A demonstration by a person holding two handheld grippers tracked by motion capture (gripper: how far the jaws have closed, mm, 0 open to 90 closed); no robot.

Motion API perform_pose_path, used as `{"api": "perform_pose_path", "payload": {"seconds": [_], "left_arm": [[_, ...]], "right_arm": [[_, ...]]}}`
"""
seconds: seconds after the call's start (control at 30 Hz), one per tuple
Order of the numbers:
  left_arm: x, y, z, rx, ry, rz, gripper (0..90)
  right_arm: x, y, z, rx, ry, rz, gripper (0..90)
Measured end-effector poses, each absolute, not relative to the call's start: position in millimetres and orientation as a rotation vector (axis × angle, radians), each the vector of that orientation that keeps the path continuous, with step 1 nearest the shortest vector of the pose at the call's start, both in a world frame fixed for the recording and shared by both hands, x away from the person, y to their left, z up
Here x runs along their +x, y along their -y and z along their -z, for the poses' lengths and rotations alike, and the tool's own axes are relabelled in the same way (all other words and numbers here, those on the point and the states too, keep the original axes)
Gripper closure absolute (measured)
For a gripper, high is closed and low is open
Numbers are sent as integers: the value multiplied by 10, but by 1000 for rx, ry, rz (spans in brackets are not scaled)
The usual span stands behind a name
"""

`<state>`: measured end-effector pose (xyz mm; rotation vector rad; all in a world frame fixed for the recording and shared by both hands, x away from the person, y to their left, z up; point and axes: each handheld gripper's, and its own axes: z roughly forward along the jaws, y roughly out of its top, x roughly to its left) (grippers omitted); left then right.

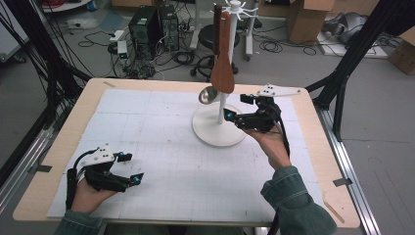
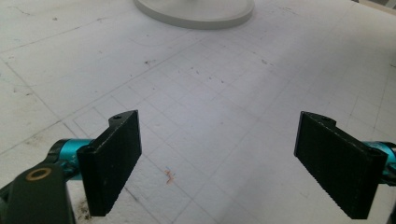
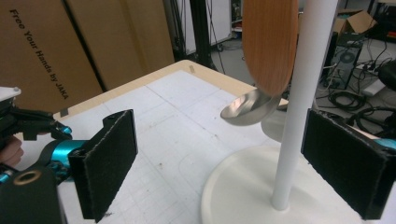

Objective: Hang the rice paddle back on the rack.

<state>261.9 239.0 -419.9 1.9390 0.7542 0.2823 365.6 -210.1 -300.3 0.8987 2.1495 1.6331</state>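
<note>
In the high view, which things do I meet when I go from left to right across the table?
left gripper → metal ladle → white stand → right gripper
</note>
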Motion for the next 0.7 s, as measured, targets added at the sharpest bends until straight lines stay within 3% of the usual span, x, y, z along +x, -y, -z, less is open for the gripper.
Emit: {"api": "perform_pose_path", "payload": {"seconds": [0.13, 0.7], "left_arm": [[2618, -2388, 4199, 1939, -755, -285, 148], [2620, -2358, 4209, 1953, -765, -291, 70]], "right_arm": [[3621, 2107, 3082, 916, -2157, -1625, 6], [3423, 2175, 3418, 953, -2184, -1589, 5]]}}
